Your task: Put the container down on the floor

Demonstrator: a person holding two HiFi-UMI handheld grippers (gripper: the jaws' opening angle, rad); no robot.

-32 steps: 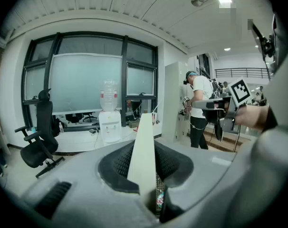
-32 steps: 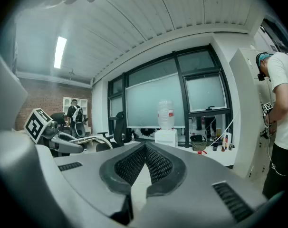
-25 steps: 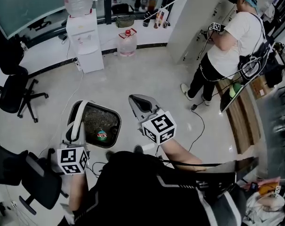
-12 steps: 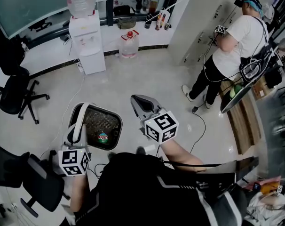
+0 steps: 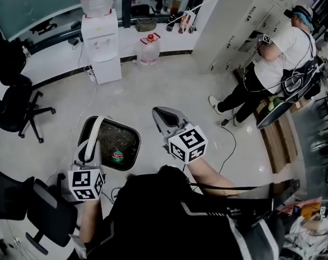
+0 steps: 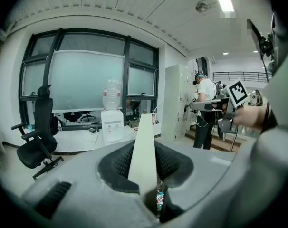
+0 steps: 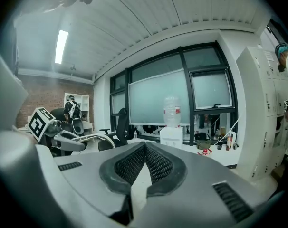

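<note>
One container [image 5: 114,135], mouth upward, rim clamped in left gripper [image 5: 91,145] jaws.

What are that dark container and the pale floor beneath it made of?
The container looks like matt dark mesh, metal or plastic, I cannot tell which: its walls show a fine grid of holes. The floor looks like polished tile or resin, pale and glossy: it carries soft bright reflections, and I can make out no seams.
</note>
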